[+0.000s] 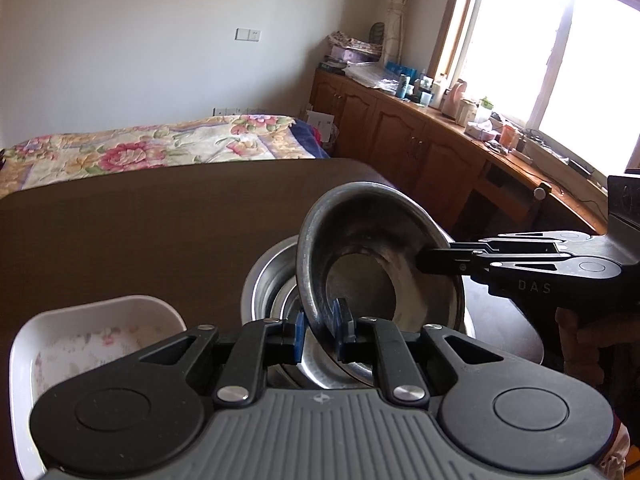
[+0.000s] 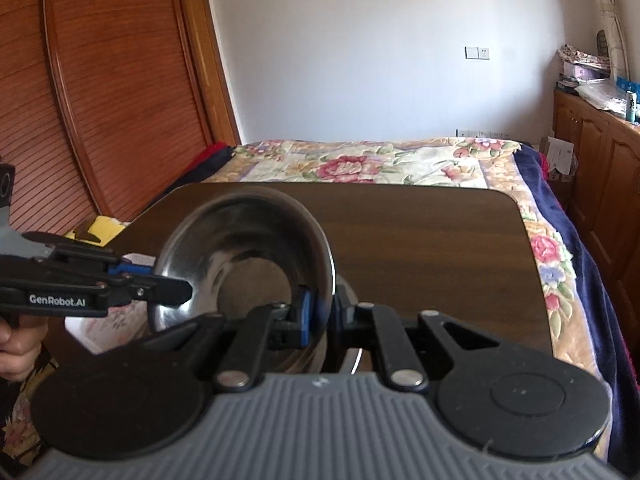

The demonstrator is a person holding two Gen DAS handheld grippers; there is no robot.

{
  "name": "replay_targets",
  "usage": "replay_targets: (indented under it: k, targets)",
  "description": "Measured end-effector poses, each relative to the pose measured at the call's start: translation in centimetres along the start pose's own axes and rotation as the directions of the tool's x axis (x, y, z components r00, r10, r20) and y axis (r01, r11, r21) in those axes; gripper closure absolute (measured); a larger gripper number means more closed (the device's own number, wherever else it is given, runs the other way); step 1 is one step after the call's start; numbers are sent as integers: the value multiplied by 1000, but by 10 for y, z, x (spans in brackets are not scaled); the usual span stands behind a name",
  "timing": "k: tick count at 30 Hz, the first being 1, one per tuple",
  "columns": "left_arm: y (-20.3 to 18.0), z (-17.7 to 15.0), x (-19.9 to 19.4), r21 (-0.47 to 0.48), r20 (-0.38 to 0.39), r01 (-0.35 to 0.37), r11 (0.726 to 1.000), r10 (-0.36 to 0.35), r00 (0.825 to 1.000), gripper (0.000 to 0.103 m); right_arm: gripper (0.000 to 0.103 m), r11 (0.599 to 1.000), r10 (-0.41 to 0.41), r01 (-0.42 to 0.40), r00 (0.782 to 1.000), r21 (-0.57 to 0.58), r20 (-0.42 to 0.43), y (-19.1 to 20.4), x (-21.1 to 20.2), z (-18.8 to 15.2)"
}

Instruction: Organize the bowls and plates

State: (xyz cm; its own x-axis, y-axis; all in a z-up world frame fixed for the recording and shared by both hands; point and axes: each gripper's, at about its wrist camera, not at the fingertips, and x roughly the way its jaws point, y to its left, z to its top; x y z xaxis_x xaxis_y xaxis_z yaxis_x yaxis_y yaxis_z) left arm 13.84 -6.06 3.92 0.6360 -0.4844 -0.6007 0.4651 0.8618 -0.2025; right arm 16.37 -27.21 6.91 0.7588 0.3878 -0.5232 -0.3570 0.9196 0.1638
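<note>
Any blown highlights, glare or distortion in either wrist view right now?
Left wrist: the window is blown out white, and the tilted stainless steel bowl shows streaky reflections. Right wrist: evenly lit, no clipping; the dark wooden table has a soft sheen. Both show fisheye bending and dark corners.

A dark brown table (image 1: 140,232) carries a white dish (image 1: 80,320) and steel bowls (image 1: 268,284).

We are in a home bedroom. We see a bed (image 2: 380,164) under a floral blanket (image 1: 152,152), a slatted wooden wardrobe door (image 2: 100,92), and a row of wooden cabinets (image 1: 400,136) below a bright window (image 1: 560,48) with a patterned curtain (image 1: 400,8). Bottles, boxes and folded cloth crowd the cabinet top (image 1: 472,120), and a dark wooden table (image 2: 420,232) stands at the foot of the bed.
</note>
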Motion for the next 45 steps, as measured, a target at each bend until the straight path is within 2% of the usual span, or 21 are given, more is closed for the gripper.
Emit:
replay_targets:
  k: [9, 11, 15, 19, 25, 28, 29, 30, 32, 35, 40, 42, 44, 45]
  targets:
    - [1, -9, 4, 0, -5, -49, 999, 49, 999, 61, 90, 1000, -5, 5, 1000, -5, 2, 8, 10, -11]
    - [-1, -10, 4, 17, 13, -83, 996, 83, 996, 54, 90, 1000, 0, 0, 1000, 2, 1, 7, 10, -14]
    - [-1, -14, 4, 11, 15, -83, 996, 83, 996, 52, 90, 1000, 4, -4, 1000, 17, 7, 6, 13, -18]
    - [-1, -15, 1, 6, 31, -90, 996, 90, 995, 45, 90, 1000, -3, 2, 1000, 28, 22, 5, 16, -22]
    - [2, -22, -19, -43, 127, -90, 995, 95, 987, 31, 89, 999, -15, 11, 996, 48, 93, 4, 12, -26]
    - [3, -28, -26, -53, 167, -124, 991, 131, 977, 20, 89, 999, -34, 30, 988, 33, 148, 8, 5, -31]
    - [4, -30, -27, -51, 178, -140, 989, 147, 973, 17, 83, 999, -35, 31, 986, 32, 161, 9, 3, -34]
    - [6, -31, -27, -51, 183, -155, 987, 162, 970, 16, 68, 999, -36, 31, 985, 34, 171, 8, 2, -35]
    - [6, -35, -27, -44, 195, -183, 982, 188, 963, 7, 47, 998, -49, 44, 981, 34, 189, 10, 0, -40]
    - [6, -38, -26, -46, 211, -199, 979, 204, 956, 3, 46, 995, -98, 99, 973, 6, 210, 15, 0, -47]
    - [5, -46, -20, -51, 201, -176, 983, 183, 962, 4, 29, 993, -116, 115, 968, 19, 221, 12, 4, -53]
    - [3, -48, -18, -43, 194, -171, 984, 176, 965, 11, 23, 993, -117, 114, 967, 23, 226, 12, 5, -55]
    - [1, -49, -15, -35, 180, -163, 986, 167, 969, 22, 23, 993, -117, 116, 967, 20, 228, 13, 6, -57]
    - [2, -49, -14, -36, 177, -159, 987, 163, 971, 24, 22, 993, -119, 117, 967, 19, 226, 14, 6, -58]
